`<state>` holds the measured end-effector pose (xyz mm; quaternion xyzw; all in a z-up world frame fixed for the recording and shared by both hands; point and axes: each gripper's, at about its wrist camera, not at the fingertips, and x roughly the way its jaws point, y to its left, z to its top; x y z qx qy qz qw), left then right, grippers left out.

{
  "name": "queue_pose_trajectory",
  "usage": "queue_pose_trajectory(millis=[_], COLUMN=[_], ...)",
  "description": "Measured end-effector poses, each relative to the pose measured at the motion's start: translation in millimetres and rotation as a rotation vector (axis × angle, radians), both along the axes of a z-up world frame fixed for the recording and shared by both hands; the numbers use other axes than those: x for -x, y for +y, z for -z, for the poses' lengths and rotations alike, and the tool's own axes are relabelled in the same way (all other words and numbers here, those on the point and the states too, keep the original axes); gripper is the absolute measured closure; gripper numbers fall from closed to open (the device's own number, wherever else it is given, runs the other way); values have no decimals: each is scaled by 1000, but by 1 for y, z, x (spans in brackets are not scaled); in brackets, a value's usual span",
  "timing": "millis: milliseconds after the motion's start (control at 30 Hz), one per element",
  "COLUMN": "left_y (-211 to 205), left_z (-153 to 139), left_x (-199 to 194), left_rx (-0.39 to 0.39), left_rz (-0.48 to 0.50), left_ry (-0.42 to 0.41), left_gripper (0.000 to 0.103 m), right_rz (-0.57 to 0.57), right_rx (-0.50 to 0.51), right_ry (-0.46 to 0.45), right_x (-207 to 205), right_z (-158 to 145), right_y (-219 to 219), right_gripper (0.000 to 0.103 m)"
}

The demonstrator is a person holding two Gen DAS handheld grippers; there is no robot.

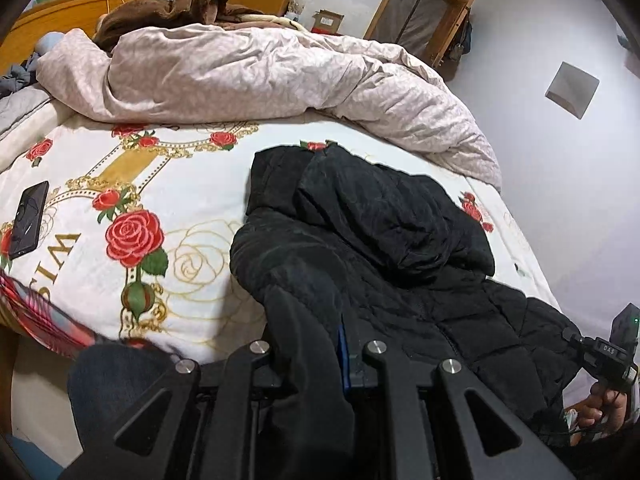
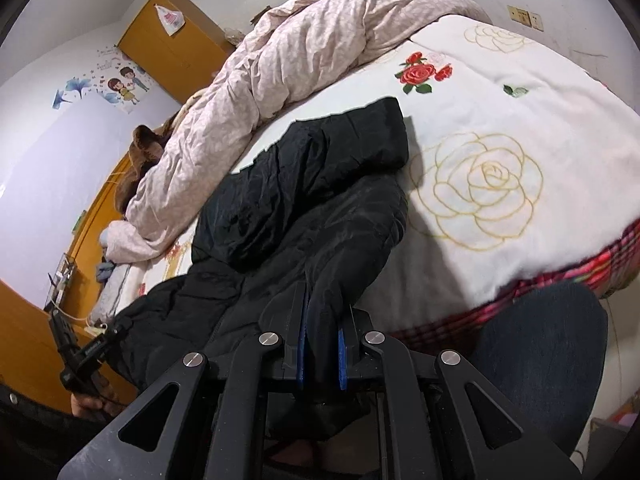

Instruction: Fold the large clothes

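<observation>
The black padded jacket (image 1: 380, 232) lies crumpled on the rose-printed bedspread (image 1: 168, 184), near the bed's front edge and toward its right side in the left wrist view, with one part folded over the rest.

Going left to right in that view: a dark phone (image 1: 29, 220) rests flat on the bedspread at the far left, well apart from the jacket. Behind, a pale pink quilt (image 1: 248, 72) is bunched across the bed, with a brown blanket (image 1: 188, 4) heaped beyond it. In the foreground the left tool (image 1: 320, 344) is clamped on a fold of the jacket, the black cloth filling the gap between its fingers and hanging down toward the camera. At the far right edge the right tool (image 1: 608, 352) shows only from the side, held in a hand (image 1: 600, 412).

In the right wrist view the left tool (image 2: 86, 354) appears at the far left, beside the jacket's edge. Right of it the jacket (image 2: 320, 184) stretches up the bed toward the quilt (image 2: 280, 64). The right tool (image 2: 320, 344) grips a bunched fold of the jacket between its blue pads (image 2: 341, 356). Further right lies bare bedspread (image 2: 500, 128).
</observation>
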<state>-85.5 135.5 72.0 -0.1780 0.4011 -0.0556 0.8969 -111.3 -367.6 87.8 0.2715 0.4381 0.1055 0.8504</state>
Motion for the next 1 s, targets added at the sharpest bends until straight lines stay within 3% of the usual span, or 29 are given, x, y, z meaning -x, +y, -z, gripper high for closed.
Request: queue_pose_trajectory(millis=[267, 500, 600, 800, 933, 1000], left_y=[13, 15, 15, 17, 17, 16], left_z=[-33, -44, -29, 37, 73, 78], left_x=[-59, -171, -225, -310, -332, -335], left_rx=[50, 34, 19, 9, 26, 32], left_rz=[-41, -78, -91, -123, -126, -124], left_ry=[-80, -84, -47, 90, 143, 145], left_gripper=[87, 86, 84, 79, 75, 73], right_rz=[38, 67, 68, 52, 60, 61], right_rx=[-53, -29, -3, 26, -10, -44], right_ry=[-111, -103, -32, 127, 185, 196], right_x=[-67, -176, -241, -336, -360, -364], right_z=[-37, -47, -31, 31, 68, 76], right_y=[-3, -2, -1, -2, -2, -6], right_gripper=[92, 91, 90, 86, 82, 80])
